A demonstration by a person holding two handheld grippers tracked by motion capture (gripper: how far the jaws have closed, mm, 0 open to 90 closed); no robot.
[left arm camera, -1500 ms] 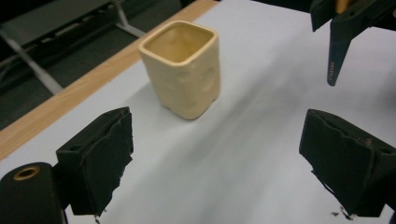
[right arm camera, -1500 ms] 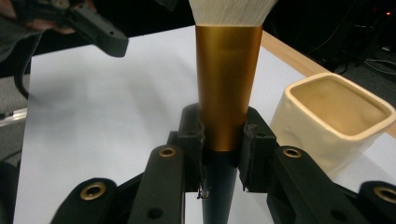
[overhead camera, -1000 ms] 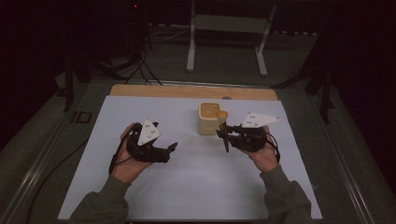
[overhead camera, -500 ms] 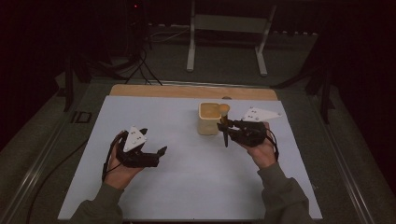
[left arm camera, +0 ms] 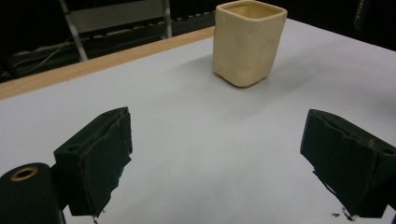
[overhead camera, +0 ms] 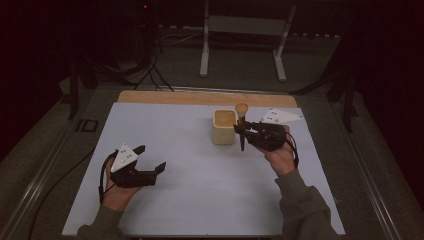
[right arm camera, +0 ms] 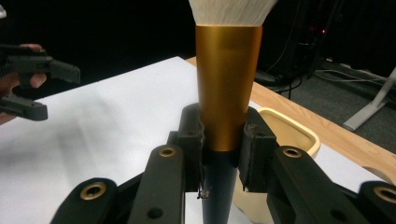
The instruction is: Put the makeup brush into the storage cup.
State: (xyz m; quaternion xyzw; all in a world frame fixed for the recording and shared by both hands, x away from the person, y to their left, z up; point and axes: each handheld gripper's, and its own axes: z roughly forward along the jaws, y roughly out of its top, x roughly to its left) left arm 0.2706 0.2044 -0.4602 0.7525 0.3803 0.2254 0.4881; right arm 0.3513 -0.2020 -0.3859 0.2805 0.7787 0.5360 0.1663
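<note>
A makeup brush point(overhead camera: 242, 122) with a gold ferrule point(right arm camera: 227, 79), pale bristles and a dark handle stands upright in my right gripper point(overhead camera: 243, 129), which is shut on it just right of a cream square cup point(overhead camera: 223, 127). In the right gripper view both pads clamp the brush where gold meets black, with the cup point(right arm camera: 289, 135) behind and below. My left gripper point(overhead camera: 150, 159) rests low at the front left of the white mat, jaws open and empty. The left gripper view looks between its wide-apart pads point(left arm camera: 100, 158) toward the cup point(left arm camera: 247, 42).
A white mat point(overhead camera: 190, 170) covers a wooden table whose bare strip point(overhead camera: 165, 96) shows at the back. A metal stand point(overhead camera: 245, 40) and cables lie on the dark floor beyond. A small black item point(overhead camera: 89, 125) sits left of the mat.
My left gripper has dropped and drawn back toward the front left of the mat, still open. The right gripper has held the brush almost still beside the cup.
</note>
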